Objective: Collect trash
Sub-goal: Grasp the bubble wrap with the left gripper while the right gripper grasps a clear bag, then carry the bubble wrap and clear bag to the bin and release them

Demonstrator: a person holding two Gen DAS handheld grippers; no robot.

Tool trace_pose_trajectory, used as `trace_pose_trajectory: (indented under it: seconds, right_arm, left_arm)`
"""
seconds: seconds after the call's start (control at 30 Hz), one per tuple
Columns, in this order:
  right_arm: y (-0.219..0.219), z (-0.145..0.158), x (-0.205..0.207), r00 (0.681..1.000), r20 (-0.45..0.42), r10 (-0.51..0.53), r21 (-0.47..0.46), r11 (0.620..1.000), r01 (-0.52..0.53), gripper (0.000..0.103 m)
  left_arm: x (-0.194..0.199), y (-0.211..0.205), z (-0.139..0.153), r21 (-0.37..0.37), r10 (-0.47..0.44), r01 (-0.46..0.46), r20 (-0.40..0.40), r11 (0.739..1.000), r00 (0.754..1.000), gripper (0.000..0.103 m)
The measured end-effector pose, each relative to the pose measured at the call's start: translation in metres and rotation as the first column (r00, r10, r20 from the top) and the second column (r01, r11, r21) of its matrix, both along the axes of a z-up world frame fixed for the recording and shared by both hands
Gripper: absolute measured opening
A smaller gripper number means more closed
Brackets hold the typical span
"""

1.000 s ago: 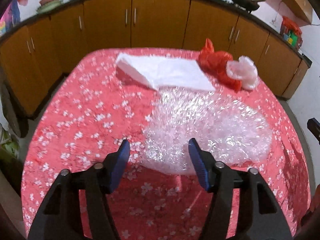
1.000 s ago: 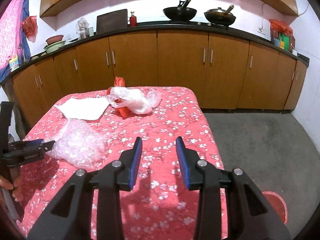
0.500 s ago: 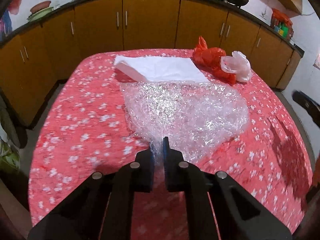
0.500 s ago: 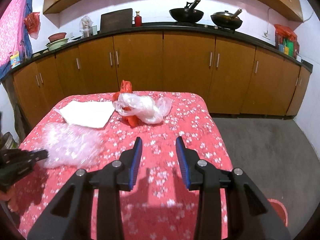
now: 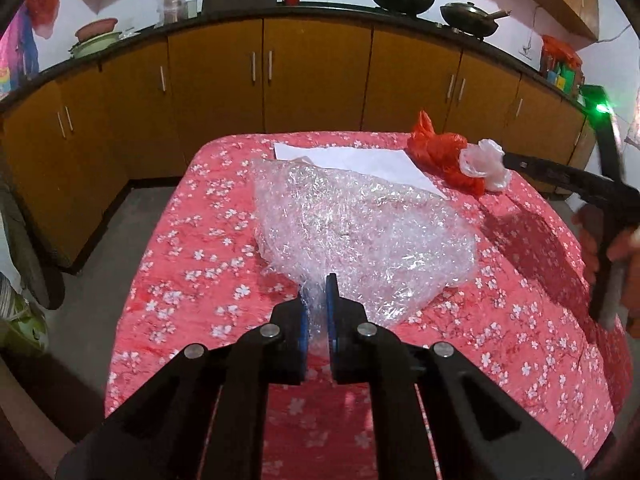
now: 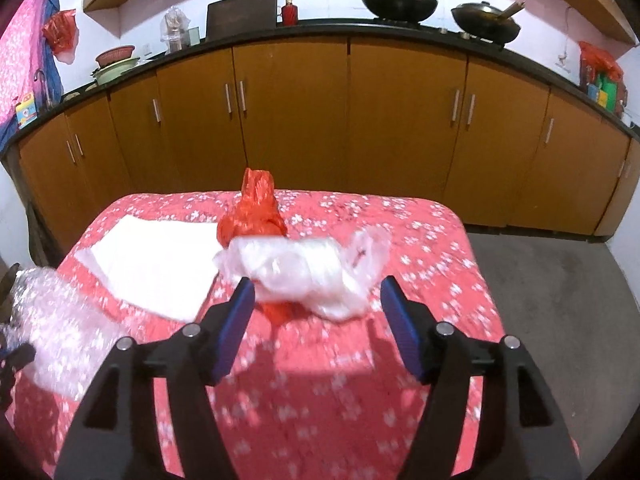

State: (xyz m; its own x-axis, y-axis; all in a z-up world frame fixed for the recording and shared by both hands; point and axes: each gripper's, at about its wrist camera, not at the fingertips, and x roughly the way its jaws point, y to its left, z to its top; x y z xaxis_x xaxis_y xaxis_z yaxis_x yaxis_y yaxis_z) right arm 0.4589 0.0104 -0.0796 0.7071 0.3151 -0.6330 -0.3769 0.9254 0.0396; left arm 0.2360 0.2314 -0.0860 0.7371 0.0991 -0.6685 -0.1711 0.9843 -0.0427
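Left wrist view puts your left gripper (image 5: 317,300) at the bottom centre of the frame, its blue pads pinched nearly together on the near edge of the bubble wrap (image 5: 360,232). That crinkled clear sheet spreads from the middle of the frame up toward the white paper (image 5: 360,162), whose near edge it overlaps. Both lie on the table (image 5: 180,280), which is covered in a red cloth with white flowers. At the upper right of the frame, a red plastic bag (image 5: 440,152) sits just beside the paper, and a clear plastic bag (image 5: 484,160) touches its right side. Your right hand (image 5: 612,256) shows at the right edge, wrapped around the black handle of the other tool.

Right wrist view shows your right gripper (image 6: 318,300) spread wide in the lower half of the frame, holding nothing. The clear plastic bag (image 6: 312,276) lies between and just beyond its blue pads (image 6: 236,328), resting against the red plastic bag (image 6: 256,212) behind it. The white paper (image 6: 156,264) is at centre left, and the bubble wrap (image 6: 60,320) is blurred at the lower left edge.
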Motion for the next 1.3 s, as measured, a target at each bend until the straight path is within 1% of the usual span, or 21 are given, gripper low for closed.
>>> trace_pose_trajectory:
  seconds: [0.13,0.17,0.2,0.23,0.27,0.3,0.4,0.47,0.53,0.73,0.9,1.07,1.2,1.3]
  right_arm:
    - [0.01,-0.008,0.018,1.0,-0.029,0.002,-0.016,1.0,-0.003,0.065]
    - [0.011,-0.012,0.022,0.999,-0.05,0.004,-0.013,1.0,-0.005,0.051]
    - [0.011,-0.016,0.026,0.997,-0.074,0.005,-0.011,1.0,-0.005,0.027]
    - [0.011,-0.018,0.026,0.997,-0.083,0.002,-0.014,1.0,-0.003,0.018]
    - [0.009,-0.02,0.026,0.995,-0.096,0.011,-0.003,1.0,-0.012,0.013]
    - [0.006,-0.021,0.024,0.995,-0.099,0.016,0.004,1.0,-0.016,0.01]
    - [-0.008,-0.017,0.011,0.997,-0.082,0.002,0.027,1.0,0.0,0.007]
    - [-0.02,-0.012,0.002,0.997,-0.074,-0.012,0.054,0.998,0.016,0.006]
    - [-0.034,-0.005,-0.014,0.999,-0.047,-0.027,0.064,0.997,0.03,0.006]
    - [-0.065,0.017,-0.056,0.997,0.052,-0.065,0.032,0.997,0.063,0.006]
    - [-0.091,0.04,-0.092,0.986,0.14,-0.089,0.004,0.996,0.089,0.006]
    - [-0.124,0.048,-0.116,0.977,0.162,-0.136,0.009,0.991,0.137,0.006]
    - [-0.156,0.046,-0.129,0.966,0.165,-0.199,0.015,0.98,0.199,0.006]
    - [-0.179,0.043,-0.136,0.954,0.176,-0.242,0.011,0.97,0.244,0.006]
  left_arm:
    - [-0.001,0.003,-0.001,0.003,0.007,-0.007,0.001,1.0,1.0,0.008]
    - [-0.001,0.003,0.0,0.002,0.009,-0.009,0.004,1.0,1.0,0.008]
    - [-0.002,0.003,-0.001,0.001,0.01,-0.01,0.006,1.0,1.0,0.008]
    - [-0.002,0.003,0.0,-0.002,0.011,-0.011,0.008,1.0,1.0,0.008]
    - [-0.002,0.002,0.0,-0.002,0.01,-0.01,0.009,1.0,1.0,0.008]
    - [-0.001,0.0,0.0,-0.001,0.009,-0.009,0.009,1.0,1.0,0.008]
    - [-0.004,-0.004,0.001,-0.001,0.002,-0.002,0.017,1.0,1.0,0.008]
    - [-0.006,-0.008,0.004,-0.004,-0.002,0.002,0.027,1.0,1.0,0.008]
    - [-0.009,-0.012,0.007,-0.006,-0.006,0.006,0.036,1.0,0.999,0.008]
    - [-0.014,-0.031,0.021,-0.005,-0.03,0.031,0.07,1.0,0.997,0.008]
    - [-0.016,-0.052,0.035,-0.007,-0.061,0.062,0.105,0.998,0.993,0.008]
    - [-0.016,-0.081,0.049,0.0,-0.11,0.111,0.138,0.994,0.984,0.008]
    - [-0.013,-0.107,0.055,0.015,-0.158,0.158,0.149,0.987,0.976,0.007]
    - [-0.007,-0.135,0.057,0.025,-0.204,0.203,0.16,0.979,0.966,0.007]
